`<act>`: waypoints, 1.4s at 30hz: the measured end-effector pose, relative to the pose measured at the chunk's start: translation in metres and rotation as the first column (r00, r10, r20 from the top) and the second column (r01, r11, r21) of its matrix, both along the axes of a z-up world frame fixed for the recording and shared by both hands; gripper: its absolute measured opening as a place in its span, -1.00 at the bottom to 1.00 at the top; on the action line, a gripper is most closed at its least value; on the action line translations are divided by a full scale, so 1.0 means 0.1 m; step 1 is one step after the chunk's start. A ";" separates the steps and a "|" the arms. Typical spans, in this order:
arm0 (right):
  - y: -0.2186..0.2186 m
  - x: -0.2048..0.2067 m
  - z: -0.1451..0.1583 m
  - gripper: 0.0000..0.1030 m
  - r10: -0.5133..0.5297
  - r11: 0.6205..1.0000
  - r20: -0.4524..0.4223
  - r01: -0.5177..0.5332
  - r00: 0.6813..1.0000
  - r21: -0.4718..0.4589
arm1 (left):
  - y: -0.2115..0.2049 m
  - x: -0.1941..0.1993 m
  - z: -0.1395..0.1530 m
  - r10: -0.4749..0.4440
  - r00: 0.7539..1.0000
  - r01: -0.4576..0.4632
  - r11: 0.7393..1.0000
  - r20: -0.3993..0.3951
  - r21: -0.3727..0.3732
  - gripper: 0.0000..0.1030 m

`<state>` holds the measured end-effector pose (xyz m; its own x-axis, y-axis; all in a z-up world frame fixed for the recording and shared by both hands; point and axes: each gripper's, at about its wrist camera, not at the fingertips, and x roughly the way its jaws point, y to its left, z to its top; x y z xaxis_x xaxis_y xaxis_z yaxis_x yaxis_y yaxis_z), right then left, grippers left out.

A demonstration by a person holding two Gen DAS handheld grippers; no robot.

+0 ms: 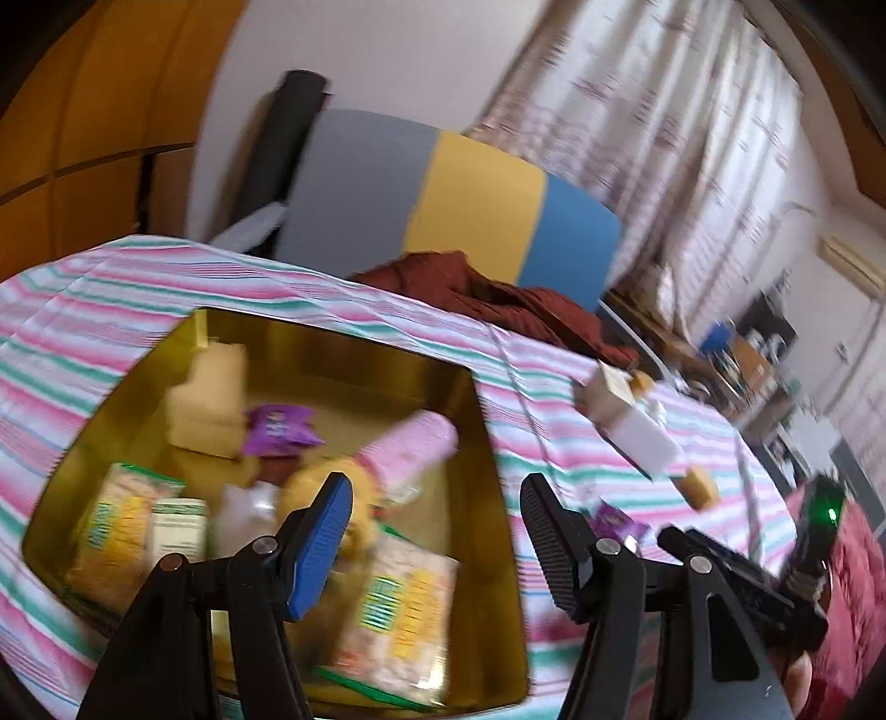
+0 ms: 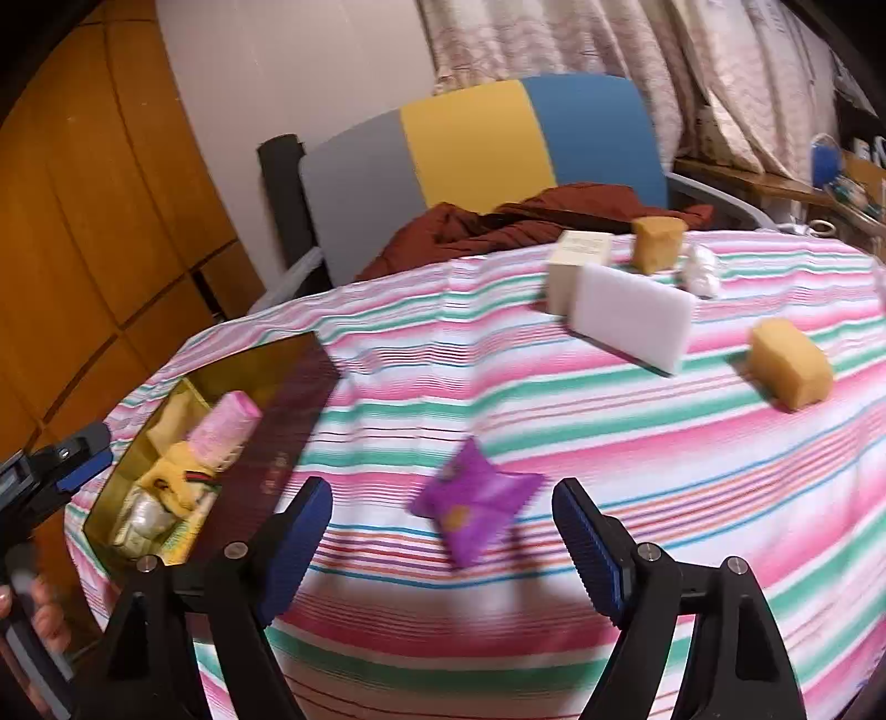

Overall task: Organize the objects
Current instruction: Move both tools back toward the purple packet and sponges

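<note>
Gold tin [image 1: 487,421] is seen from above only in the left wrist view: snack packs [image 1: 398,609], pink cup [image 1: 415,443], purple sachet [image 1: 279,423] inside. Left tongs [image 1: 437,531] are held open over the tin's right wall, nothing gripped. In the right wrist view the tin [image 2: 266,360] is shown edge-on at far left; right tongs [image 2: 443,548] are spread open, empty, around a purple packet [image 2: 476,501] lying on the striped surface [image 2: 664,443]. White block [image 2: 631,318] and yellow sponges [image 2: 792,365] are seen further right. Tricolour chair [image 2: 476,149], curtains [image 2: 554,39] behind.
</note>
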<state>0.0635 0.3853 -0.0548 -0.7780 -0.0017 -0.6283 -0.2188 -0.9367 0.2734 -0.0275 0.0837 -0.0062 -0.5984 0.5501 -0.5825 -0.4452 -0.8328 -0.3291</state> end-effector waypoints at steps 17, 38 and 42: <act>0.68 0.26 -0.23 0.62 -0.142 0.990 0.078 0.143 0.987 -0.006 | 0.98 0.48 -0.11 -0.275 0.961 0.277 0.960 0.035 -0.050 0.25; 1.13 0.43 -0.24 0.65 -0.247 0.969 0.053 0.248 0.968 -0.014 | 1.93 0.39 -0.61 -0.356 0.926 0.371 0.921 0.130 -0.120 0.32; 1.20 0.46 -0.25 0.65 -0.260 0.964 0.049 0.262 0.964 -0.037 | 2.02 0.31 -0.70 -0.357 0.924 0.373 0.919 0.133 -0.129 0.32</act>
<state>0.1095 0.5049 -0.0800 -0.7268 0.1703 -0.6654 -0.4670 -0.8329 0.2969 0.0037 0.2853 -0.0757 -0.3032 0.6207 -0.7230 -0.6974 -0.6616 -0.2756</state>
